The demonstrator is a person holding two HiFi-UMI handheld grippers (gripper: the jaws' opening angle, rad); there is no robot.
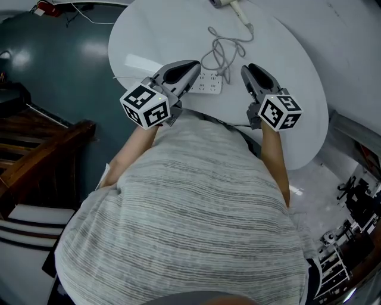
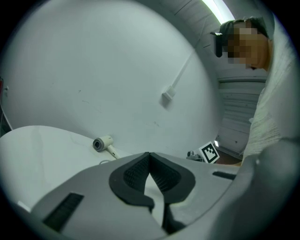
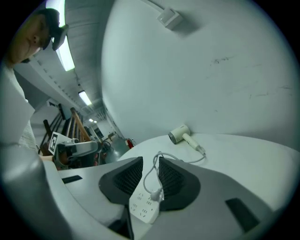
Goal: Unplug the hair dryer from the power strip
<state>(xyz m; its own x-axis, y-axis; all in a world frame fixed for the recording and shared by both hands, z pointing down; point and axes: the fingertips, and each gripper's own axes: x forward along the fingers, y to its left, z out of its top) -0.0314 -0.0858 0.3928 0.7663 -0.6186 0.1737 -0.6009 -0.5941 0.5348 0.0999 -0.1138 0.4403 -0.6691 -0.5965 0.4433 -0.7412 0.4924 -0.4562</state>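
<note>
The white power strip (image 1: 208, 83) lies near the front edge of the round white table (image 1: 286, 71), with a white plug (image 3: 156, 193) sitting in it. Its grey cord (image 1: 222, 50) loops back to the cream hair dryer (image 1: 230, 5), which lies at the table's far side. My left gripper (image 1: 194, 65) hovers just left of the strip and above it, jaws shut with nothing between them (image 2: 149, 154). My right gripper (image 1: 245, 70) hovers to the strip's right. Its jaws stand a little apart (image 3: 151, 160), and the strip (image 3: 143, 208) and cord (image 3: 152, 173) show through the gap, on the table beyond.
A wooden stair rail (image 1: 41, 149) runs at the left over a dark green floor. Black equipment (image 1: 351, 226) crowds the lower right. A white wall with a cable duct (image 2: 168, 96) rises behind the table. The person's striped shirt fills the front of the head view.
</note>
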